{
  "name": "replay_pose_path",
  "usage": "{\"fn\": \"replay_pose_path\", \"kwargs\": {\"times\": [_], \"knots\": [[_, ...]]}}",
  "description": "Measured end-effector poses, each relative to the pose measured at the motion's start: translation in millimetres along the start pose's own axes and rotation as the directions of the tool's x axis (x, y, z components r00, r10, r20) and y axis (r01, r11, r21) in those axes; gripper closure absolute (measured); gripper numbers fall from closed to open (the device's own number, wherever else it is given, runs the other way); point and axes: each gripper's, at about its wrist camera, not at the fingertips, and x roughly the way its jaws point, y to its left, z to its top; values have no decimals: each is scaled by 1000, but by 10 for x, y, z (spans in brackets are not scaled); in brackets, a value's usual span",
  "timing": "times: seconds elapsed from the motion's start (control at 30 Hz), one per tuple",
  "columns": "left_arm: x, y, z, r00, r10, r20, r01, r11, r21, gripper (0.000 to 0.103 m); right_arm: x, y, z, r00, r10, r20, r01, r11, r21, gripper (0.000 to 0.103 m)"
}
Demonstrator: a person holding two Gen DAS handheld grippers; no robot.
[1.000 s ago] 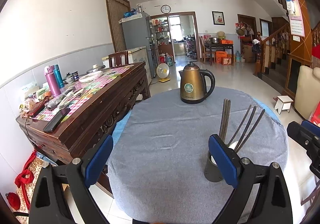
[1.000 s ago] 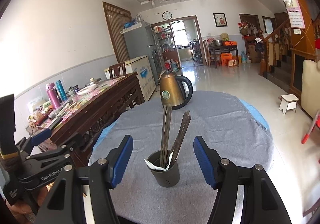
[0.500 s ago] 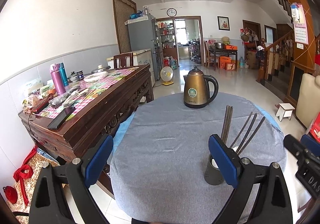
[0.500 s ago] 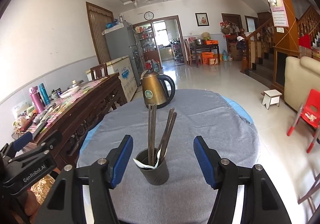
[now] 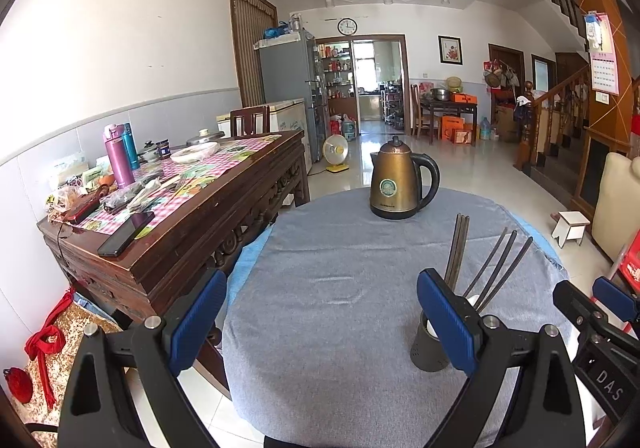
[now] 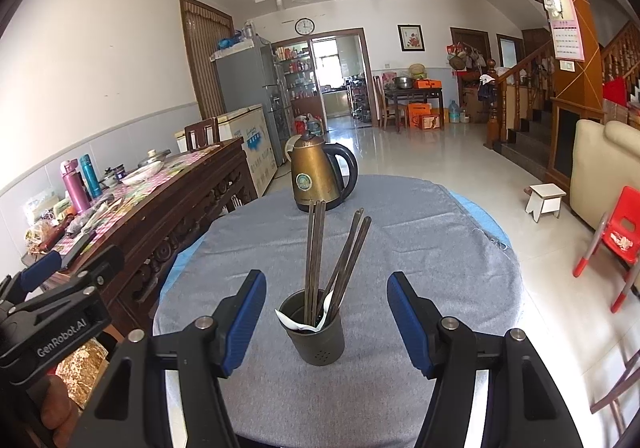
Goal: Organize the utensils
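Big tiled living/dining room, round table (image 6: 420,240) under a grey cloth. Landmark is the dark holder cup (image 6: 316,332), standing upright on the cloth at the near side of the table. Dark chopsticks (image 6: 314,252) stand in the holder cup: one pair nearly upright, the others leaning right and fanned out. A white spoon (image 6: 294,322) sits inside the cup at its rim. Right gripper (image 6: 326,316) hangs just short of the holder cup, jaws spread wide with the cup framed between the blue pads (image 6: 408,320); nothing in its grasp, pads apart from the cup. Left gripper (image 5: 322,318) is off to the left of the holder cup, jaws also spread wide and carrying nothing; in the left wrist view its right pad overlaps the cup (image 5: 430,348), contact can't be confirmed. Bronze electric kettle (image 6: 320,177) stands beyond the holder cup, at the far side of the table, handle to the right. Left of the holder cup, off the table, a dark carved wooden sideboard (image 5: 188,224) loaded with clutter on a checked cloth, incl. a pink flask (image 5: 118,155) and a black phone (image 5: 126,234). Far right of the cup, on the floor: a small white stool (image 6: 546,199) and a red plastic chair (image 6: 618,236).
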Motion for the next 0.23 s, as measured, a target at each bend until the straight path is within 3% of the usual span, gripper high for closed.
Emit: {"fn": "replay_pose_path", "kwargs": {"times": [0.23], "knots": [[37,-3,-4,1000,-16,3,16,1000,3,7,55,-18,1,1000,1,-9,-1,1000,4,36]]}}
